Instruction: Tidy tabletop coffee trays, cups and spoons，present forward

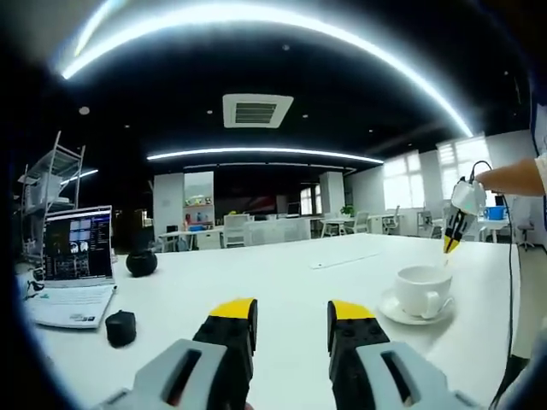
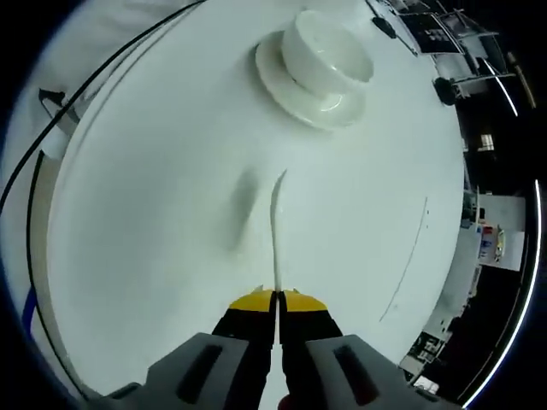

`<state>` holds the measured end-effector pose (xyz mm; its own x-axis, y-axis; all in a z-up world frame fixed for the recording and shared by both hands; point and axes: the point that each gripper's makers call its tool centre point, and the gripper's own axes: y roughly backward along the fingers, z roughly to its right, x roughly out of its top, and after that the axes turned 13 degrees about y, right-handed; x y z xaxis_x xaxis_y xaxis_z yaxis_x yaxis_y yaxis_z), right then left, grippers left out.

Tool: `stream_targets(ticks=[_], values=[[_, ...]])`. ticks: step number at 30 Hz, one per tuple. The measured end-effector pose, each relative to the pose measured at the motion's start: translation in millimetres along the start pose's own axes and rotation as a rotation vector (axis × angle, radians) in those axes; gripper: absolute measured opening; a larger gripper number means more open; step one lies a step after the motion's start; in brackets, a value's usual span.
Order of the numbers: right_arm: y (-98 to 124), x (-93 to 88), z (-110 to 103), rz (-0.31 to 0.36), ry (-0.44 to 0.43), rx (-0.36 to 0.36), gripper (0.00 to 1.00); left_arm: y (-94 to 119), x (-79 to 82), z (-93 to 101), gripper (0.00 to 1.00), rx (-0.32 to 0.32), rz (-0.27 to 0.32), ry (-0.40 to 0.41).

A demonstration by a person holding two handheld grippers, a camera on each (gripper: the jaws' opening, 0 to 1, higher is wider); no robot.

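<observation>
A long white table (image 1: 291,282) runs through an open office — ceiling light strips overhead, desks and chairs at the far end, a laptop (image 1: 77,248) and two small black objects at the left edge in the left gripper view.

On the bare tabletop sits a white cup (image 1: 424,289) on its saucer (image 1: 395,311); in the right gripper view the same cup (image 2: 329,53) and saucer (image 2: 286,84) lie straight ahead of the jaws, a little to their right and well apart from them.

The right gripper (image 2: 278,299) has its yellow-tipped jaws pressed together on the handle end of a white spoon (image 2: 276,231), held in the air above the table with its shadow falling beside it. The spoon's long axis runs on from the jaws, bowl end forward, pointing roughly at the saucer's near rim. In the left gripper view that gripper (image 1: 453,232) hangs just above the cup, pointing down, a person's hand behind it.

The left gripper (image 1: 291,320) is parted and empty, low over the table, with the cup off to its right.

The right gripper is plainly the nearer one. Judging by the layout, the coming move is to carry the spoon forward along its own axis and lay it on the saucer beside the cup — the narrow rim leaves little room.
</observation>
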<state>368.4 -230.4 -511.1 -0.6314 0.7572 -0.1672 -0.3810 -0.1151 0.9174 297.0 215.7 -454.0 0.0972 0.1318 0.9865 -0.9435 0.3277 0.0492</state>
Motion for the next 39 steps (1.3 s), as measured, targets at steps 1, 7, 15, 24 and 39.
stream_targets(ticks=[1, 7, 15, 24, 39], values=[[3, -2.5, 4, -0.016, 0.02, -0.008, 0.03, 1, 0.2, 2.3, 0.34, -0.015, -0.005, 0.001], [25, -8.5, 32, -0.059, 0.075, -0.081, 0.03, 5, 1.0, 14.4, 0.34, -0.08, -0.032, -0.01], [59, 5.5, 74, -0.103, 0.172, -0.199, 0.03, 10, 0.8, 25.4, 0.34, -0.128, -0.059, -0.035], [84, 53.9, 111, -0.135, 0.294, -0.288, 0.03, 14, 2.5, 31.0, 0.34, -0.152, -0.066, -0.051], [61, 110.7, 127, -0.148, 0.454, -0.292, 0.03, 18, 2.0, 33.9, 0.34, -0.158, -0.065, -0.054]])
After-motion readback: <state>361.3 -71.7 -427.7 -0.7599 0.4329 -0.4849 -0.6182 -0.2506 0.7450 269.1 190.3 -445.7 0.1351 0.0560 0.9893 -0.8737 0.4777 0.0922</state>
